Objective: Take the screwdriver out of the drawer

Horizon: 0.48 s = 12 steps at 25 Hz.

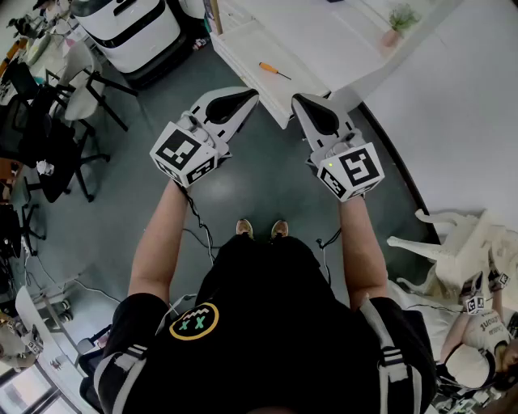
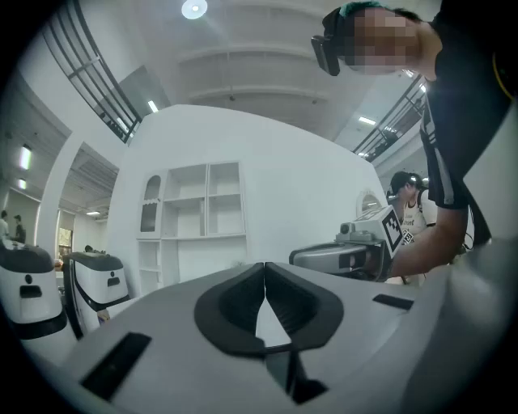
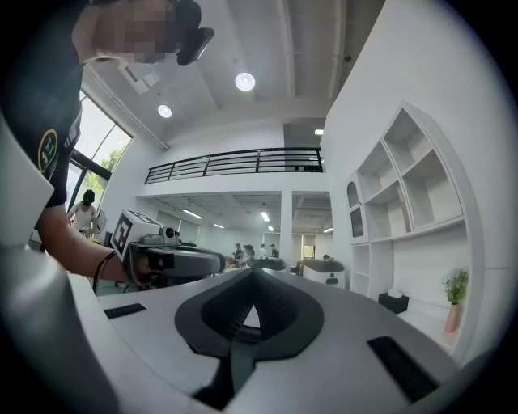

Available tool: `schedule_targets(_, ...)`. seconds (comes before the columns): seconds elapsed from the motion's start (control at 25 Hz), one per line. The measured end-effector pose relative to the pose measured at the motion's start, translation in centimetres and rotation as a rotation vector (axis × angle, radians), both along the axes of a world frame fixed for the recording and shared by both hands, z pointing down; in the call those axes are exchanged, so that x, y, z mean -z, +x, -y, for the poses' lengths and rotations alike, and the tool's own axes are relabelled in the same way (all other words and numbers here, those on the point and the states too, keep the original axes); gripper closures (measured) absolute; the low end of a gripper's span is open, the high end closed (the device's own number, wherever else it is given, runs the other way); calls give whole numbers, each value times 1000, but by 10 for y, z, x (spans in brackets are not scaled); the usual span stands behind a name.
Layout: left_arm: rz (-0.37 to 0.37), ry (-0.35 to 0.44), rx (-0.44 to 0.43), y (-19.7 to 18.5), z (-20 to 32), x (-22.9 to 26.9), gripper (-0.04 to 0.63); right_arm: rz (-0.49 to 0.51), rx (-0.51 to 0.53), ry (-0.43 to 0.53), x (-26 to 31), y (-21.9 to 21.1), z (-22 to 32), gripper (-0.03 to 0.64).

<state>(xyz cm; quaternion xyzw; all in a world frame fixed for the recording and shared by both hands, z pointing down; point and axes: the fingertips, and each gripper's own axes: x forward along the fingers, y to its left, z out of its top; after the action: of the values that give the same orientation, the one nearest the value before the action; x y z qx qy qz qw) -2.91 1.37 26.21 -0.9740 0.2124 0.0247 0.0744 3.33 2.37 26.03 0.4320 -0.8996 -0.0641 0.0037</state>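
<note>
An orange-handled screwdriver (image 1: 273,70) lies in the open white drawer (image 1: 243,57) of a white cabinet, at the top of the head view. Both grippers are held level over the grey floor, short of the drawer and apart from the screwdriver. My left gripper (image 1: 251,95) is shut, its black pads meeting tip to tip with nothing between them (image 2: 264,267). My right gripper (image 1: 298,99) is shut and empty too (image 3: 252,271). Each gripper view shows the other gripper alongside: the right gripper (image 2: 340,255) and the left gripper (image 3: 174,259). The screwdriver shows in neither gripper view.
A white wheeled machine (image 1: 133,28) stands at the far left of the cabinet. Black chairs (image 1: 48,129) crowd the left side. A potted plant (image 1: 398,20) sits on the cabinet top. A white chair (image 1: 453,242) and another person (image 1: 486,323) are at the right. White shelves (image 2: 194,210) rise ahead.
</note>
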Motion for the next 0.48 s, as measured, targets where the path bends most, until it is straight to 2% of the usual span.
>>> schedule_targets(0.48,-1,0,3,-3,1,-1,575,29,-10,-37,-6,1,4,592)
